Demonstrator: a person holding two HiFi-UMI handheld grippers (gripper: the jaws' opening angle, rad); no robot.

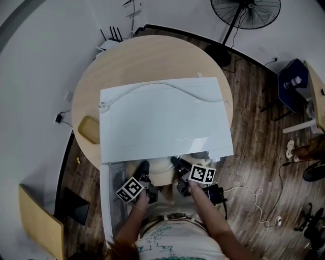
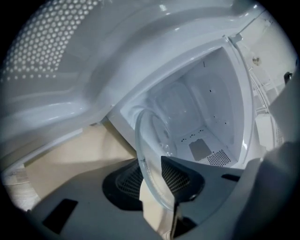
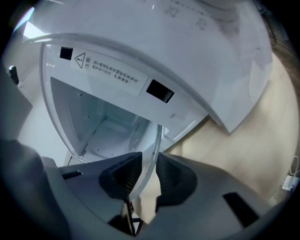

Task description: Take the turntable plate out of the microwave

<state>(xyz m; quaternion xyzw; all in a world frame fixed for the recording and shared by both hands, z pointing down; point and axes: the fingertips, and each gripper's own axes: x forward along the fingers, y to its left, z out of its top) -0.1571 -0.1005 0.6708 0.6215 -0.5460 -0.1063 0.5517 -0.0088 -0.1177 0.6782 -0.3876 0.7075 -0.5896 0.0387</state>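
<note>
A white microwave (image 1: 162, 122) stands on a round wooden table (image 1: 137, 58), its door (image 1: 112, 203) swung open at the lower left. The clear glass turntable plate (image 1: 161, 171) juts out of the front of the cavity (image 2: 197, 117). My left gripper (image 1: 144, 170) holds the plate's left rim and my right gripper (image 1: 176, 163) its right rim. In the left gripper view the plate (image 2: 145, 140) runs edge-on between the ribbed pads of the left gripper (image 2: 152, 180). In the right gripper view the plate's rim (image 3: 147, 145) sits pinched in the narrow gap of the right gripper (image 3: 147, 173).
A white cable (image 1: 162, 86) lies across the microwave's top. A yellow pad (image 1: 89, 129) sits on the table to the left. A floor fan (image 1: 246, 12), a blue chair (image 1: 292, 84) and loose cords (image 1: 259, 203) stand on the wooden floor to the right.
</note>
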